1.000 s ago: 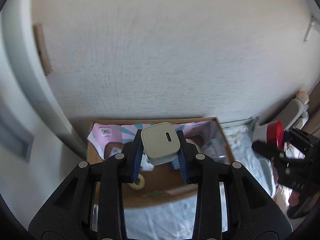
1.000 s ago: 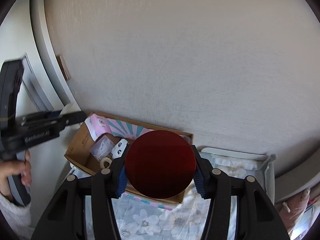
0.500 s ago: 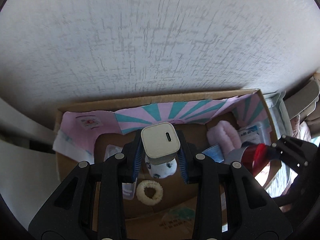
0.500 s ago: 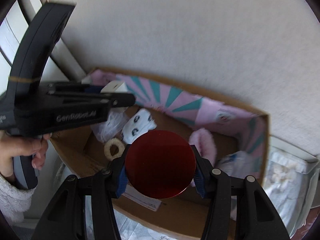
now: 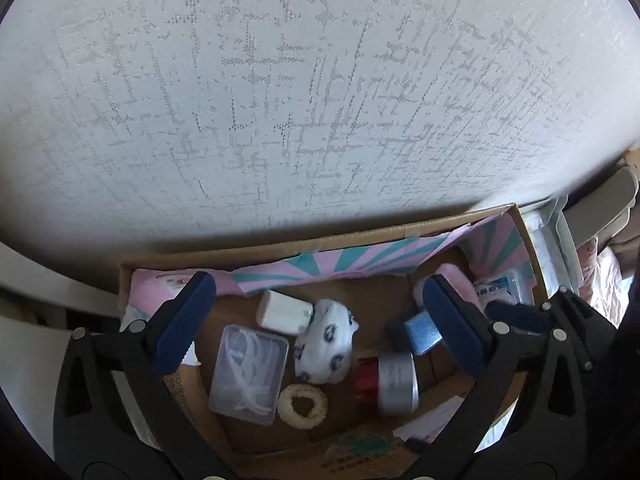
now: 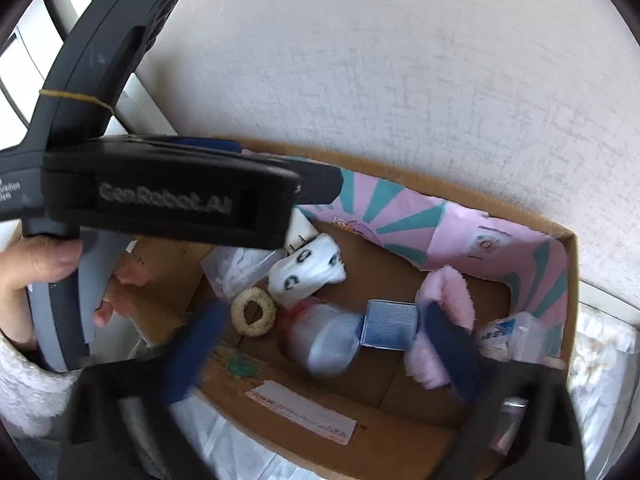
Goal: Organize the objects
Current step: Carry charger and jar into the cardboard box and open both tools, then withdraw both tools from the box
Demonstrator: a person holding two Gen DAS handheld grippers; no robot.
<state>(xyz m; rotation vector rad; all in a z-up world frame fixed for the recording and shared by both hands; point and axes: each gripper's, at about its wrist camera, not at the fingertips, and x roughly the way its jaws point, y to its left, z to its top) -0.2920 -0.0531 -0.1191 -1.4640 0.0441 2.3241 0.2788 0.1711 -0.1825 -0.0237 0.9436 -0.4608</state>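
White charger (image 5: 285,312) beyond left gripper (image 5: 320,330)

Charger (image 5: 285,312) is lying in the cardboard box (image 5: 348,238) near its back wall, sock (image 5: 325,340) touching its right side. Clear case (image 5: 249,372) is sitting in front of the charger, scrunchie (image 5: 303,403) just right of it (in front of the sock). Jar (image 5: 387,377) is lying right of the sock, small box (image 5: 422,330) behind it.

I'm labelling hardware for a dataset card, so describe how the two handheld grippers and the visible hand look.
Both grippers, left gripper and right gripper, have black frames with blue finger pads. The left body bears white "GenRobot.AI" lettering and a yellow rubber band. The hand wears a fuzzy white sleeve.
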